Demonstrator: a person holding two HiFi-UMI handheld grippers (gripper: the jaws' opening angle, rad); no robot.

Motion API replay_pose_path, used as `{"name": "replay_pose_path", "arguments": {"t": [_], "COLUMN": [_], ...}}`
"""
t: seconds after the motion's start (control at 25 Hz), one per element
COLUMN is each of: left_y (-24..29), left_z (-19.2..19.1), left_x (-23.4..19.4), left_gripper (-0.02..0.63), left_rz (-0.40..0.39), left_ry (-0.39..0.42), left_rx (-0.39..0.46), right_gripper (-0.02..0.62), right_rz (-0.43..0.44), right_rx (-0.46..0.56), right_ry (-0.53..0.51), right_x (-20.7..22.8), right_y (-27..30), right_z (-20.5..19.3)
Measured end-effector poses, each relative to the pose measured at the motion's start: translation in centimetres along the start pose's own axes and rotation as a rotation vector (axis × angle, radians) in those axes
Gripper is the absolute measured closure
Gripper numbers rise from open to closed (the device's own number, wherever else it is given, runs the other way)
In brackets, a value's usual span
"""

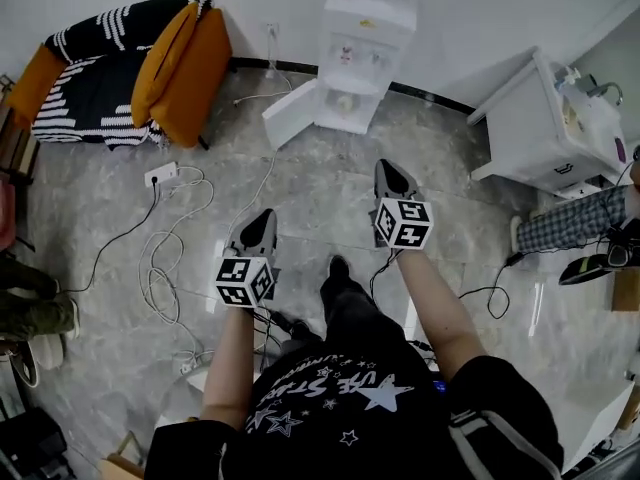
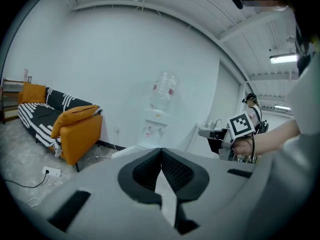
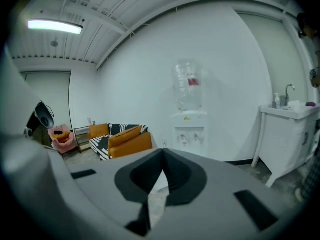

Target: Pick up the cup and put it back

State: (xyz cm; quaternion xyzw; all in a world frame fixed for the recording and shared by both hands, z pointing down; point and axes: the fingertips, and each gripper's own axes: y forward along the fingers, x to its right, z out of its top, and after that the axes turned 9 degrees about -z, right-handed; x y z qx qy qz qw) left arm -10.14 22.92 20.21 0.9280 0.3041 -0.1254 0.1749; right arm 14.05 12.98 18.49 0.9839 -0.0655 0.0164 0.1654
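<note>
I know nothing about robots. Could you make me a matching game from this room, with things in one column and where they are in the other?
Things:
1. water dispenser
2. sofa
3. sink cabinet
4. power strip

Descriptions (head view):
A. small, lying flat on the floor
B. orange, far left
C. white, far right
D. white and tall, middle of the back

Pairs: 1-D, 2-B, 3-C, 4-A

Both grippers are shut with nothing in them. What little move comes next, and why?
Probably step closer to the water dispenser: the left gripper and right gripper are shut, empty, and point toward it across the floor; no cup shows clearly yet.
</note>
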Motion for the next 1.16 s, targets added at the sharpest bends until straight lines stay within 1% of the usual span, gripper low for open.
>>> {"name": "replay_pose_path", "arguments": {"t": [0.08, 0.28, 0.36, 0.52, 0.68, 0.76, 0.96, 1.16], "left_y": [-3.1, -9.5, -11.9, -15.4, -17.3, -18.0, -19.1, -17.7], "left_z": [-0.5, -0.9, -1.2, -1.8, -2.1, -2.6, -4.4, -4.0], "left_x": [1.7, 4.8, 5.6, 6.3, 6.1, 6.5, 8.5, 9.4], "left_gripper": [0.597, 0.597, 0.597, 0.597, 0.597, 0.597, 0.597, 0.597], "left_rz": [-0.011, -0.049, -0.052, -0.034, -0.008, -0.009, -0.058, -0.087], "left_ry": [0.010, 0.085, 0.097, 0.095, 0.086, 0.092, 0.083, 0.114], "left_rx": [0.004, 0.018, 0.034, 0.067, 0.061, 0.058, 0.046, 0.026], "right_gripper": [0.589, 0.589, 0.589, 0.589, 0.589, 0.589, 0.589, 0.589], "right_rz": [-0.009, -0.015, 0.010, 0.095, 0.143, 0.155, 0.148, 0.176], "right_rx": [0.003, 0.043, 0.044, 0.035, 0.046, 0.045, 0.029, 0.024], "right_ry": [0.003, 0.005, -0.027, -0.098, -0.137, -0.144, -0.135, -0.149], "right_x": [-0.6, -3.3, -5.1, -8.5, -10.5, -11.1, -11.2, -10.9], "right_y": [-3.4, -10.4, -13.1, -17.3, -19.7, -20.5, -21.8, -20.7], "right_z": [-0.1, -0.4, -1.3, -3.4, -3.7, -3.9, -5.4, -4.9]}}
